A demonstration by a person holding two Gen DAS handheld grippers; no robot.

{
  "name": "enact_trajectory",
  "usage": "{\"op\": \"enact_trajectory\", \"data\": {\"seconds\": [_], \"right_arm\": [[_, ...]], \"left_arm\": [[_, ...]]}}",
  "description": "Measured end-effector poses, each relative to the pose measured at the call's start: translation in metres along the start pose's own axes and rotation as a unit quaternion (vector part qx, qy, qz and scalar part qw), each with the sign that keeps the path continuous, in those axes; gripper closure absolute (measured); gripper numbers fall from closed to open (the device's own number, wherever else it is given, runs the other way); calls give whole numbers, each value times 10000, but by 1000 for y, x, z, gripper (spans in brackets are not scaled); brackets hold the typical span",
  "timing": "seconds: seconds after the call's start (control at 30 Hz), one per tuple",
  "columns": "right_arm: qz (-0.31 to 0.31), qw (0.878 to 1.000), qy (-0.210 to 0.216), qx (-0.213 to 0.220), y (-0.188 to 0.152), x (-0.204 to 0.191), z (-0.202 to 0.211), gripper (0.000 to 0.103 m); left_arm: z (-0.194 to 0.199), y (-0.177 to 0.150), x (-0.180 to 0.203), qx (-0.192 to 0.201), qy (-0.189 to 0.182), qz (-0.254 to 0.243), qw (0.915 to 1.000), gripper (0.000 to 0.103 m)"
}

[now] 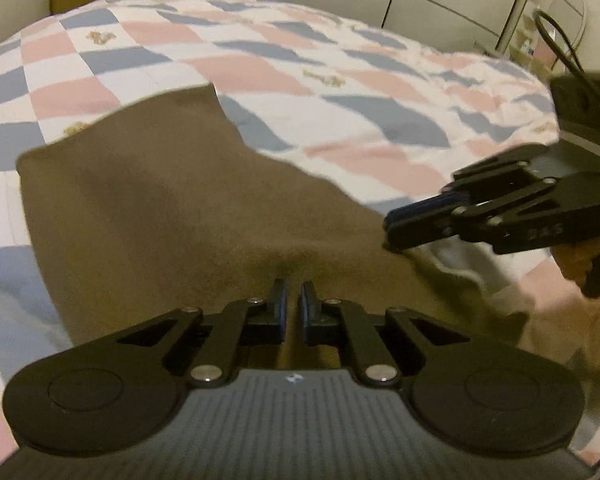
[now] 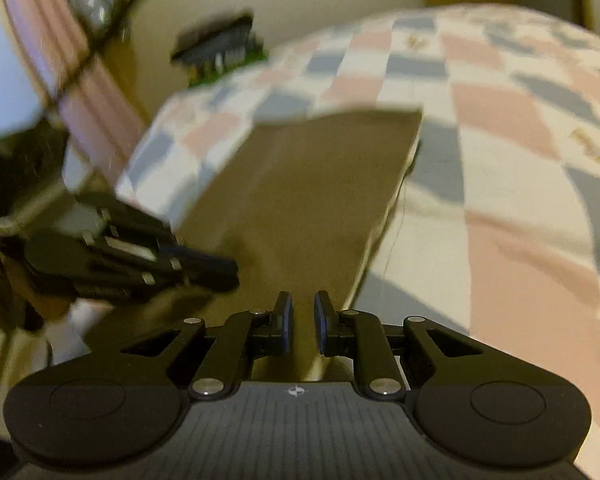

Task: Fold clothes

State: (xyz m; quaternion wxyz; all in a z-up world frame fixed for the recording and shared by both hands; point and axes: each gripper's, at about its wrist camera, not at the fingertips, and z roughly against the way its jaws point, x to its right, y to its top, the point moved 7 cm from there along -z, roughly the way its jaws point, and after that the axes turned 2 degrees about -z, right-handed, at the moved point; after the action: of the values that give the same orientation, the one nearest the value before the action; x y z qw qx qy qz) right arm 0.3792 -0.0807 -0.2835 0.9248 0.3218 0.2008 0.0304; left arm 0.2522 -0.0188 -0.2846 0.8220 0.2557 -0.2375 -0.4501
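Cloth (image 1: 172, 216), brown, lies on a checked bedspread (image 1: 340, 80) in pink, blue & white, w/ its near edge lifted toward both cameras. In the left wrist view it fills the centre and runs out to about 10 o'clock, where one squared end lies flat; a second flap reaches toward 12. In the right wrist view it shows as a long tapering strip up to 12–1 o'clock, w/ a pale inner edge along its right side (looks like a lining or hem, can't say which).

Left gripper (image 1: 293, 292): jaws narrow, w/ brown fabric bunched right at the tips, so it reads as pinching the near edge. Right gripper (image 2: 302, 308): jaws also narrow, cloth running between them, so likely pinching too. Seen from the left wrist view, it sits at 3 o'clock, tips touching the cloth's right edge. Both views are blurred, so contact isn't certain in either.

Progress, as a judgement: early. The garment is partly spread, not squared up; no tidy stacked fold is visible, and the edges are wavy near 3–4 o'clock in the left wrist view. What kind of garment it is can't be told. Left to do: bring the held edge over to the far end, flatten, then fold again. No other clothes are in view, and the bedspread around the cloth is bare.
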Motion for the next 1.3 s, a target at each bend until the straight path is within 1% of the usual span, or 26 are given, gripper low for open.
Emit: {"op": "enact_trajectory", "data": {"seconds": [0.07,0.1,0.17,0.2,0.27,0.3,0.33,0.37,0.43,0.5,0.53,0.57,0.6,0.63,0.67,0.7,0.77,0.83,0.9,0.93,1.0,1.1,1.13,1.17,1.23,1.3], "right_arm": [[49,9998,-31,-199,-7,8,-13,90],[33,9998,-18,-208,-6,10,-12,90],[105,9998,-83,-126,0,8,1,82],[245,9995,-188,-68,3,7,11,82],[639,9971,-414,-28,2,4,31,74],[989,9935,-565,-92,-5,2,40,71],[1338,9883,-714,-155,-11,-1,48,67],[1740,9807,-861,-240,-20,-5,55,64],[2755,9536,-1110,-501,-47,-14,59,61],[3542,9253,-1159,-697,-73,-21,56,57],[3899,9102,-1188,-738,-84,-25,53,54],[4188,8974,-1231,-646,-91,-29,50,51],[4472,8836,-1272,-554,-97,-32,46,49],[4751,8689,-1312,-462,-103,-36,42,42],[5004,8545,-1345,-350,-108,-40,39,37],[5186,8439,-1355,-219,-110,-42,35,37],[5473,8263,-1324,-74,-111,-45,28,37],[5906,7969,-1270,39,-114,-47,20,37],[6355,7611,-1281,231,-116,-47,14,36],[6517,7468,-1288,315,-116,-45,11,36],[6729,7275,-1271,430,-113,-43,6,36],[7051,6965,-1188,599,-113,-41,-2,37],[7150,6864,-1152,652,-114,-41,-4,38],[7237,6776,-1114,684,-117,-41,-6,44],[7439,6559,-1036,751,-119,-42,-11,51],[7631,6339,-961,815,-121,-43,-15,56]], "left_arm": [[-6,-2,-3,-55,-15,43,10000,97],[-1,1,-4,-46,-49,87,9999,97],[15,5,-9,18,-127,212,9997,97],[30,6,-15,92,-104,228,9996,97],[59,-1,-25,153,173,-39,9997,96],[71,-7,-28,130,317,-222,9992,96],[85,-18,-32,72,526,-522,9972,96],[93,-30,-33,-24,723,-840,9938,95],[105,-54,-34,-242,1091,-1516,9821,93],[105,-76,-27,-368,1246,-2227,9662,91],[105,-87,-23,-426,1315,-2577,9563,89],[102,-97,-16,-427,1323,-2957,9451,82],[97,-107,-11,-423,1358,-3349,9315,78],[92,-116,-6,-420,1395,-3736,9161,75],[88,-123,-3,-376,1462,-4060,9013,75],[83,-131,2,-268,1522,-4465,8813,75],[76,-139,7,-28,1620,-5000,8508,74],[68,-144,10,186,1727,-5493,8174,71],[62,-147,10,402,1832,-5931,7830,70],[61,-146,10,480,1852,-6047,7731,68],[57,-143,9,622,1890,-6260,7540,67],[48,-141,4,628,1871,-6441,7390,67],[46,-142,3,620,1870,-6470,7366,70],[43,-142,2,610,1869,-6496,7344,74],[41,-143,4,623,1850,-6537,7312,78],[38,-143,6,659,1845,-6576,7275,79]]}}
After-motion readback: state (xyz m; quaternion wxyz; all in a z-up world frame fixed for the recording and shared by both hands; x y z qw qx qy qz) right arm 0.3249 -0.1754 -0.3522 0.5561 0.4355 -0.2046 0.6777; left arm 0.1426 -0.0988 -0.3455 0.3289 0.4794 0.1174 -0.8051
